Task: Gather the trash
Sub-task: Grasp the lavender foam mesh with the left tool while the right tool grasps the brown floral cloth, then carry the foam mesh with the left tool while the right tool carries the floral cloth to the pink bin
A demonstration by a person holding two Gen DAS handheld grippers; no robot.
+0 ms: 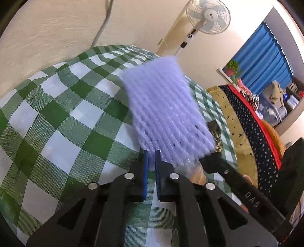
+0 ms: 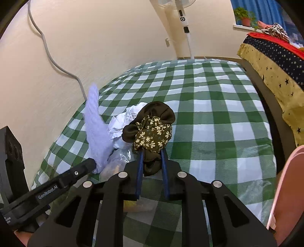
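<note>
Probably a home bedroom: checked bedspread [image 2: 209, 114], standing fan [image 1: 208, 16], blue curtains [image 1: 266, 62].

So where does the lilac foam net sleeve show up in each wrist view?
Left wrist: lilac foam net sleeve at centre, pinched by its lower edge in the left gripper.
Right wrist: at left, seen edge-on, above the left gripper's tip.
Shared landmark: white pedestal fan behind the table.

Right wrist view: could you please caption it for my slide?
Right tongs shut on floral cloth above checked tablecloth.
</note>
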